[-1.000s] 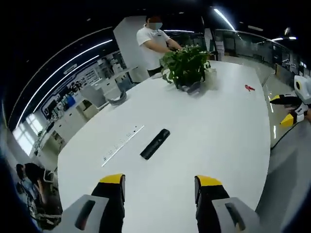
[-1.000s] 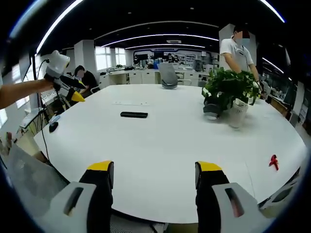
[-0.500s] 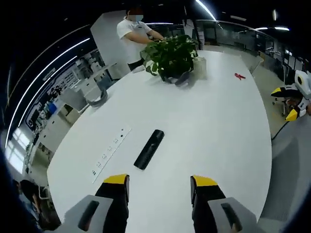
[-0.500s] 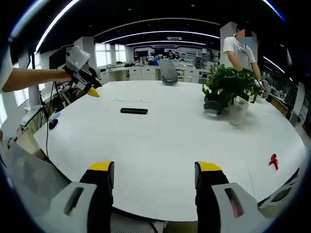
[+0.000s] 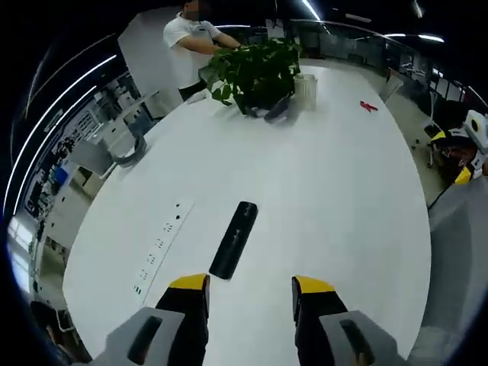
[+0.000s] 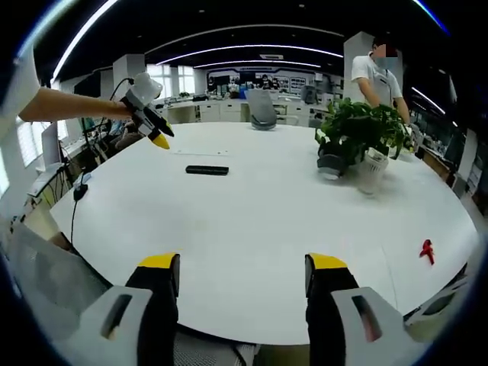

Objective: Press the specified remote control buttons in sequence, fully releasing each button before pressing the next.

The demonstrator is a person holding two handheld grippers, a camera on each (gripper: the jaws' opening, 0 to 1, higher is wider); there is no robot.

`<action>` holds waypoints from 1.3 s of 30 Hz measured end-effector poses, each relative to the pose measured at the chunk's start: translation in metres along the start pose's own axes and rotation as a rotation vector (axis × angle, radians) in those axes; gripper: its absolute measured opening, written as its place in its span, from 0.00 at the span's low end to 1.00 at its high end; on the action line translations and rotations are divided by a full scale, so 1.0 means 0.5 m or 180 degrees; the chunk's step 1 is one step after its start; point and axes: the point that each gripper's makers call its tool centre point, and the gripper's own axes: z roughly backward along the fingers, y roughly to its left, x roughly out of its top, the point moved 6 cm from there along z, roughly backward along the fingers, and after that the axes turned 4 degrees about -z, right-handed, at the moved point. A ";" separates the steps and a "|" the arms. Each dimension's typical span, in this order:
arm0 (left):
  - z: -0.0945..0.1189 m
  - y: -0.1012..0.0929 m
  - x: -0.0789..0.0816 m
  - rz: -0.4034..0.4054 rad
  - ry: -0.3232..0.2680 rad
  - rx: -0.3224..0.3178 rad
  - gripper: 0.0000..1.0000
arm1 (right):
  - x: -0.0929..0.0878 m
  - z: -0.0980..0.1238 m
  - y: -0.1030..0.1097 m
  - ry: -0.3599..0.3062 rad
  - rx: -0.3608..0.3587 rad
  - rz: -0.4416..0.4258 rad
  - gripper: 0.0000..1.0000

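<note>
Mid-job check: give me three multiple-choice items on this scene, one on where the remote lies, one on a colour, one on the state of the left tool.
1. Where does the remote control lie?
A. on the white table, ahead of the left tool
B. beside the potted plant
C. in the right tool

2. What colour is the small clip on the table?
A. blue
B. red
C. green

3. How does the left tool stand?
A. shut on the remote
B. pressing a button
C. open, holding nothing

Key: 1 A, the left gripper view shows it just beyond the yellow tips; 2 B, it shows red in both views; 3 C, bare table shows between its jaws.
</note>
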 end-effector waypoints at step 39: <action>-0.289 0.106 -0.026 -0.0185 0.0769 -0.0488 0.32 | -0.014 -0.012 -0.002 0.0241 -0.0026 0.0049 0.66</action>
